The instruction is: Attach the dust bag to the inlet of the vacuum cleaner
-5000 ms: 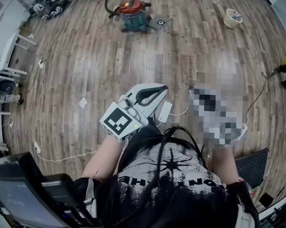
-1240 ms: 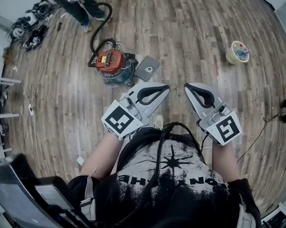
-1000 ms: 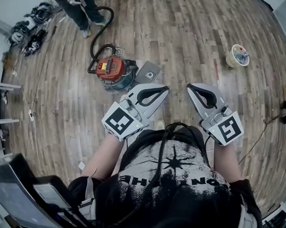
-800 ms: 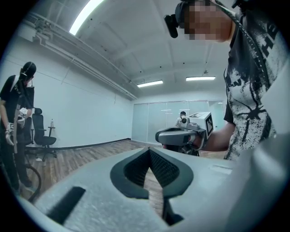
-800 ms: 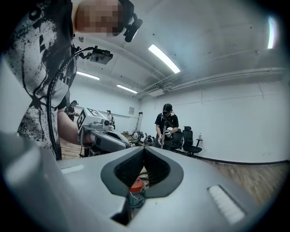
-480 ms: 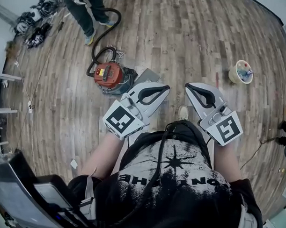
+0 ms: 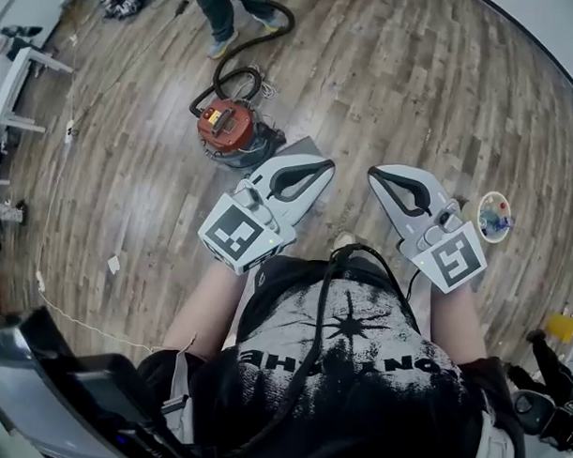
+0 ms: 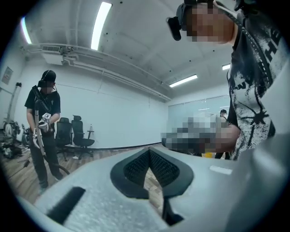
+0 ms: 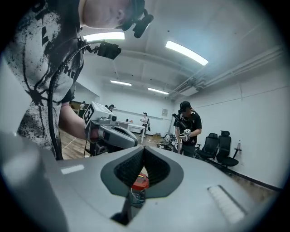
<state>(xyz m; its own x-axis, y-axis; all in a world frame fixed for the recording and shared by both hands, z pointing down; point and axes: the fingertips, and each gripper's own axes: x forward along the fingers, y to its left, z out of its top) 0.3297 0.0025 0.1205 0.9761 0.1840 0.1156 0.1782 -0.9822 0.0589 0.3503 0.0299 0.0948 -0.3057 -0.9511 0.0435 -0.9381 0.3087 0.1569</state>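
The vacuum cleaner [image 7: 228, 129], with a red lid, a teal drum and a black hose, stands on the wooden floor ahead and to the left. A flat grey dust bag [image 7: 298, 145] lies against its right side, mostly hidden behind my left gripper [image 7: 326, 165]. That gripper is shut and holds nothing. My right gripper [image 7: 373, 172] hangs beside it, also shut and empty. In the right gripper view the vacuum cleaner [image 9: 138, 182] shows below the closed right gripper [image 9: 143, 148]. The left gripper view has the shut left gripper [image 8: 149, 151] pointing across the room.
A person's legs [image 7: 227, 7] stand by the hose end; the same person [image 8: 43, 122] holds grippers near office chairs [image 8: 74, 132]. A white tub [image 7: 493, 217] sits on the floor by my right gripper. A white stand [image 7: 20, 68] and a floor cable [image 7: 54, 300] lie to the left.
The head view has swung: the vacuum cleaner now sits higher and nearer my left gripper, and the tub has slid down beside my right gripper. Both grippers stay shut and empty.
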